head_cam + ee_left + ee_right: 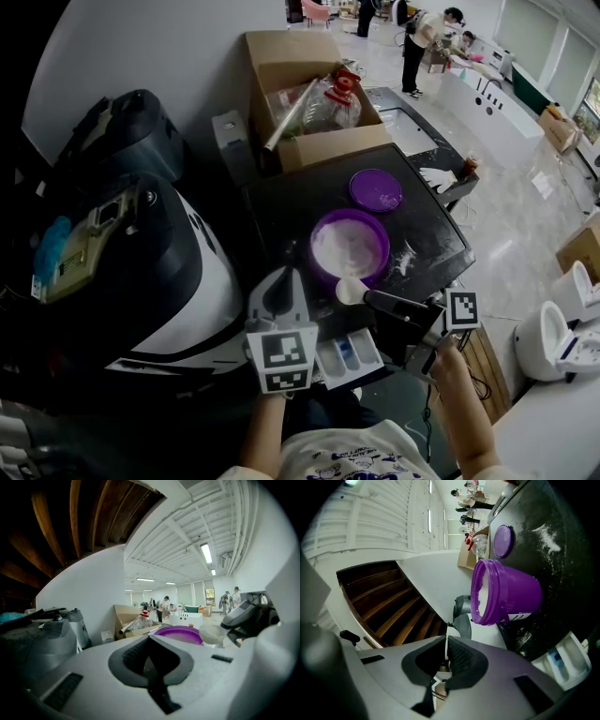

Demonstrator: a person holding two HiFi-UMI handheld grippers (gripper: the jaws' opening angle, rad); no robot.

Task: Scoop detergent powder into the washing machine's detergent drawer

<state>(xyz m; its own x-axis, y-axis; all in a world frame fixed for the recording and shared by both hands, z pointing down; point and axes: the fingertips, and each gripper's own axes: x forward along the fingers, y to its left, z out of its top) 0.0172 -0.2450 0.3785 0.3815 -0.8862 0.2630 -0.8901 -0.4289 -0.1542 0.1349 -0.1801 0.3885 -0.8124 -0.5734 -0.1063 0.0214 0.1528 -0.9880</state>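
Note:
A purple tub (350,246) of white powder stands open on the black washing machine top (281,202), its purple lid (375,189) lying behind it. My right gripper (386,303) is shut on the handle of a white scoop (351,291), whose bowl hovers at the tub's near rim. In the right gripper view the handle shows as a thin white strip between the jaws (446,649). The white detergent drawer (349,355), with blue insets, stands pulled out below. My left gripper (280,279) sits left of the scoop, jaws together on nothing. The left gripper view shows the tub (180,633) and scoop (211,633).
Spilled powder (409,257) dusts the top right of the tub. A cardboard box (314,103) with bottles stands behind, and a sink (405,127) to its right. A black-and-white appliance (141,262) fills the left side. People stand far back.

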